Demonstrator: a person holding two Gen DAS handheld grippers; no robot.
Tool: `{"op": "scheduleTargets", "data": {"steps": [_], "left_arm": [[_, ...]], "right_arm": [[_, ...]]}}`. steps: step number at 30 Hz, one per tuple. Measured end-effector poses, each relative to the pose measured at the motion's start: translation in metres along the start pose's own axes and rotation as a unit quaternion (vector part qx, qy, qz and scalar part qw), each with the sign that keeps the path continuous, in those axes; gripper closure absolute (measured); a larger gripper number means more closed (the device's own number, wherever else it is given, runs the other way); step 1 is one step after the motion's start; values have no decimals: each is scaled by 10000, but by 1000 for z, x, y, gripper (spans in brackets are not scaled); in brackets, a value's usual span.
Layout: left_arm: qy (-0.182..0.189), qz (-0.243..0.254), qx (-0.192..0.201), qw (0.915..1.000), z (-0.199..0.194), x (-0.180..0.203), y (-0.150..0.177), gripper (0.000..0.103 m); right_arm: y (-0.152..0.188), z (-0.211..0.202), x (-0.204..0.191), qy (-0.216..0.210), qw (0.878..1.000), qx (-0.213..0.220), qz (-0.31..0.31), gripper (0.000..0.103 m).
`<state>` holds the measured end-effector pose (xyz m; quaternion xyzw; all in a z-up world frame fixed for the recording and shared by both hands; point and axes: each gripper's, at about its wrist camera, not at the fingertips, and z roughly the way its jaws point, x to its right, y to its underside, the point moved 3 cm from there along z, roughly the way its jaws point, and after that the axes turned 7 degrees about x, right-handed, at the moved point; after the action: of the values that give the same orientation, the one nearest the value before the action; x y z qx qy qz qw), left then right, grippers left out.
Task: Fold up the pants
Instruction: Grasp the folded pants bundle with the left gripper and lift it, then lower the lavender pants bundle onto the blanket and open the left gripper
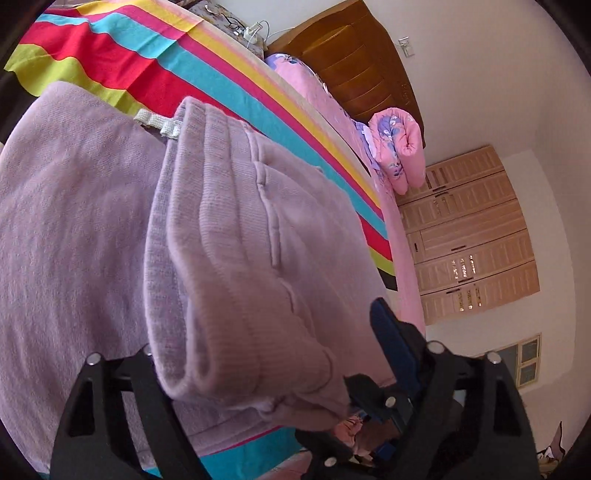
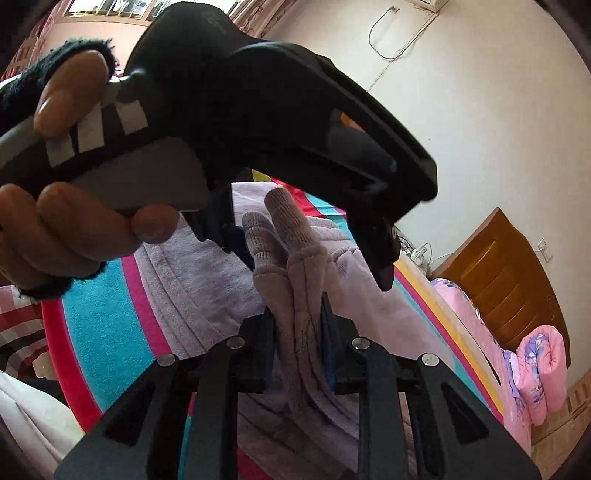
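While the right gripper (image 2: 299, 332) pinches a bunched edge of the lilac pants (image 1: 92, 221) above the striped bed (image 1: 155, 59) to carry the fold, the left gripper (image 1: 266, 373) straddles the waistband, jaws spread.

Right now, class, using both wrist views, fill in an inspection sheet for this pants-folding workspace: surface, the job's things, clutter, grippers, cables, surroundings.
Surface: striped cloth in bright colours spread over a table beside a bed.
Job's things: lilac pants, partly folded, waistband end lifted.
Clutter: nothing seen on the cloth apart from the pants.
Grippers: left gripper has the folded waistband between its fingers, whether pinched cannot be told; right gripper shut on a bunched fold of the pants; a hand holds the left gripper's handle.
Cables: white cable hanging down the wall; charger leads past the cloth's far edge.
Surroundings: wooden headboard, rolled pink quilt, wardrobe.
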<state>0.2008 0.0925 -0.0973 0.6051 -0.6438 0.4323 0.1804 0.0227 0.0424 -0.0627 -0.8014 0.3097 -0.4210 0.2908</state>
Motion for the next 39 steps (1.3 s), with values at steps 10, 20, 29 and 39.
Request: {"op": "scheduleTargets", "data": {"steps": [10, 20, 29, 39], "left_arm": [[-594, 274, 251, 9975, 12, -2, 2, 67], [-681, 1023, 800, 9892, -22, 57, -10, 77], [-1275, 789, 1380, 9790, -126, -11, -10, 76], [-1001, 310, 1472, 9835, -113, -84, 13, 59]], "right_arm": [[92, -106, 92, -41, 9722, 265, 2324, 23], [133, -51, 76, 615, 9644, -735, 2466, 30], [142, -32, 72, 658, 9638, -986, 2389, 28], [140, -28, 73, 376, 9639, -1021, 2428, 26]]}}
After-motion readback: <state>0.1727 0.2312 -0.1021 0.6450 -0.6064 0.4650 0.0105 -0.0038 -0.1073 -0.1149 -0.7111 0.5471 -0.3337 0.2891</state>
